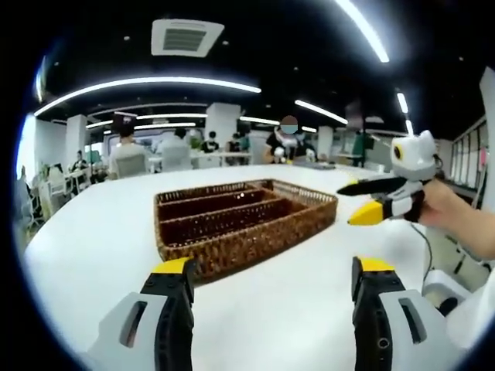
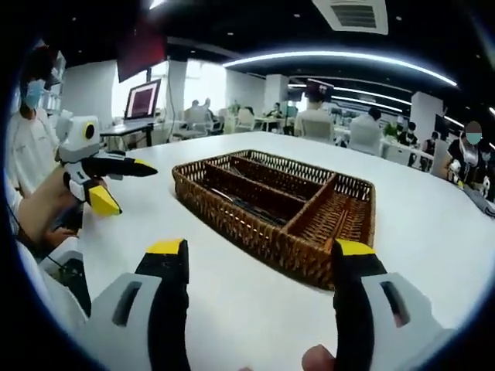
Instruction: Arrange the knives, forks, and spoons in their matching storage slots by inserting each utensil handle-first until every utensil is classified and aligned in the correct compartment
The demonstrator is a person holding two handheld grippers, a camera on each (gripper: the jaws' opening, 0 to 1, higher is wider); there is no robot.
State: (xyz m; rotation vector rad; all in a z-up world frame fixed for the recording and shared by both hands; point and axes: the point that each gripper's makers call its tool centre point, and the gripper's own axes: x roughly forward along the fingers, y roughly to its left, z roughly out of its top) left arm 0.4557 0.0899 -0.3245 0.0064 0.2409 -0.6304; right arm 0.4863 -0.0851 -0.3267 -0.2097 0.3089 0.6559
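Note:
A brown wicker cutlery basket with several long slots and one short cross slot sits on the white table. My left gripper hovers in front of it, jaws wide apart and empty. Held by a hand, my right gripper hangs open to the right of the basket, nothing between its yellow-tipped jaws. In the right gripper view the basket lies just ahead of my open right gripper, with the left gripper open at the left. Dark thin shapes lie in one long slot, too small to identify.
The white table spreads broadly around the basket, its rim curving off at the far side. Seated people and chairs line desks behind it. A monitor stands at the back left, with a standing person close by.

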